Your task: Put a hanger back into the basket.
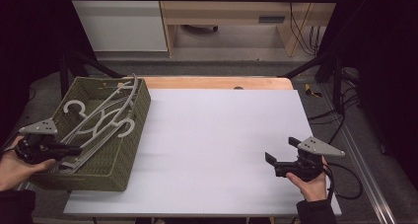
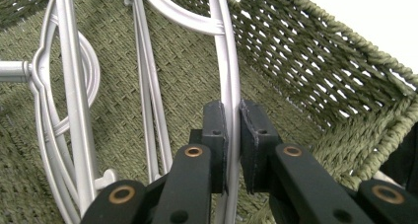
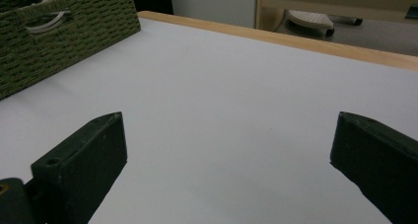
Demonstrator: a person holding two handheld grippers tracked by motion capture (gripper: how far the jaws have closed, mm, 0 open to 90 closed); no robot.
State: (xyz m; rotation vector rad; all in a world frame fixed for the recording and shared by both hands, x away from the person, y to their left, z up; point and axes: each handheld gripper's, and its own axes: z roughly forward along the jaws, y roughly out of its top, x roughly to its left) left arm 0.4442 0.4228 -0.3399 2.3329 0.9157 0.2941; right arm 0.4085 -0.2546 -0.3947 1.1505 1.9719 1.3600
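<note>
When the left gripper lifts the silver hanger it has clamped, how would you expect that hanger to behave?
The hanger looks like thin rigid rod, so it should stay stiff and probably feel light. The left gripper pinches one smooth arm off-centre, so it may swivel or slip. Its curves cross other hangers in the basket, so it could snag and drag them.

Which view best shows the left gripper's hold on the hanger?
The left gripper view: the left gripper is shut on a hanger bar. The high view shows that gripper reaching into the basket, contact too small. The right gripper view shows hooks above the rim.
</note>
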